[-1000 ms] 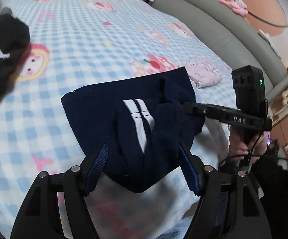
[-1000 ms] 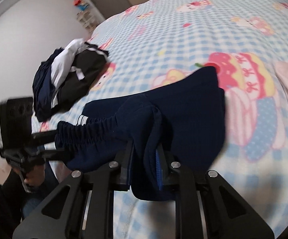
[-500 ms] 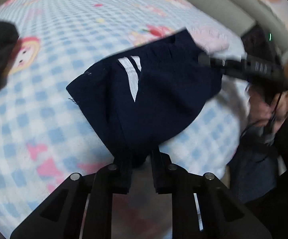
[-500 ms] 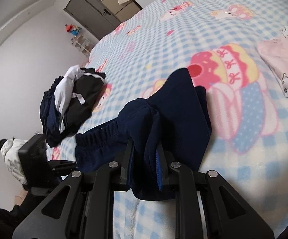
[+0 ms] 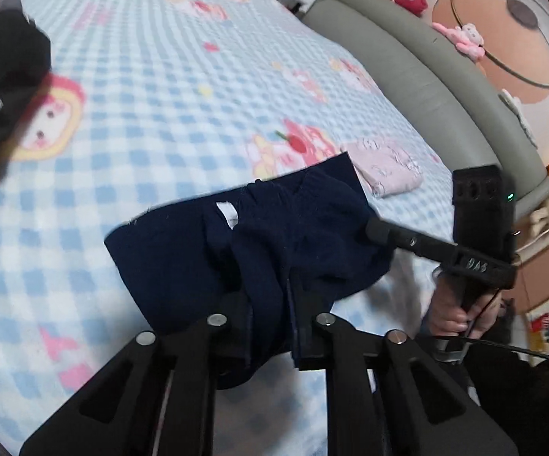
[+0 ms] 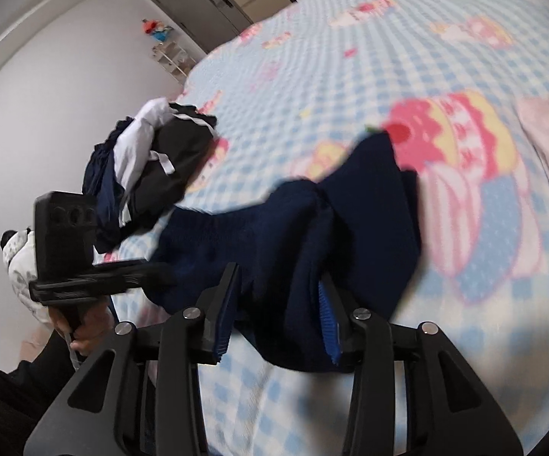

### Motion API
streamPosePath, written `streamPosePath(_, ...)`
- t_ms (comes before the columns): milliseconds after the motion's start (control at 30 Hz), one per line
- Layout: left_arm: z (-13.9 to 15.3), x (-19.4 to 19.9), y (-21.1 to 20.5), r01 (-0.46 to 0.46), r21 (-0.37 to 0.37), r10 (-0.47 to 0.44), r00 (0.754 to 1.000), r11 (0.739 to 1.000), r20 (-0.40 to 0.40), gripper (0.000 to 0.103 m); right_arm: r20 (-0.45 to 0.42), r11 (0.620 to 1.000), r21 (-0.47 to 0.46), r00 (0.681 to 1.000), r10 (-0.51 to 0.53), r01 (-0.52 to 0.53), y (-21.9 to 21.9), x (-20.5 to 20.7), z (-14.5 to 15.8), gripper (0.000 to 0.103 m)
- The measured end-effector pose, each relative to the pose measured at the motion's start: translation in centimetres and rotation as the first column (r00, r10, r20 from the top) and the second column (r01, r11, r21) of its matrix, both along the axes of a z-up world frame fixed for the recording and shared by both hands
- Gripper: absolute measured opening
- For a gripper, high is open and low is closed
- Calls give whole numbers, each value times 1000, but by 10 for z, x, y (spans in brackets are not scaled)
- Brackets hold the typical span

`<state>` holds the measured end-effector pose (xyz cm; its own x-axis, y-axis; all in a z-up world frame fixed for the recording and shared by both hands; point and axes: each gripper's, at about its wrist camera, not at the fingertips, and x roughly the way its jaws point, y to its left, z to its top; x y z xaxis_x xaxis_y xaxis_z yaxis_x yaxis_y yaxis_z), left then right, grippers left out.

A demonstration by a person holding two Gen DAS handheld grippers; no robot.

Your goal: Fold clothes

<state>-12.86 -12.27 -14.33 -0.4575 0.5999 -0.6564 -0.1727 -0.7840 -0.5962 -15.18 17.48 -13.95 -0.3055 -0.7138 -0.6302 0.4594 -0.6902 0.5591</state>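
Left wrist view shows the left gripper with its jaws drawn close together on a bunched fold of the navy shorts, which lie crumpled near the front edge of the checked bedsheet. A small white tag shows on the cloth. From the right side the right gripper reaches into the same shorts, with the person's hand around its handle. A folded pink garment lies just beyond the shorts, and a grey headboard curves behind.

Right wrist view shows its jaws part open, with navy cloth bulging between the blue pads and draped over them; whether they still pinch it, I cannot tell. A pile of dark and white clothes sits well apart on the sheet.
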Motion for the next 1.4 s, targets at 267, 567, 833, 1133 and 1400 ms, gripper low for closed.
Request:
streamPosePath(267,-19,-6,-12,-97,-46,101,991,994,83,19,-81,995,55,993,-81,85,-8,-13,17,32)
streamPosePath(567,-7,8,-31,-189,13,188,980,982,62,43,-58,974,201,994,-90,100,-13,4,14,43)
streamPosePath(833,0,17,-6,-285,-130,285,958,950,-17,52,-70,947,304,994,-88,106,-23,18,19,49)
streamPosePath(1133,-2,13,-3,-308,-191,305,951,932,-47,61,-74,920,378,994,-86,107,-41,9,3,58)
streamPosePath(1400,-9,9,-18,-338,-210,342,939,917,-16,62,-114,875,442,980,-164,198,-36,-5,-10,56)
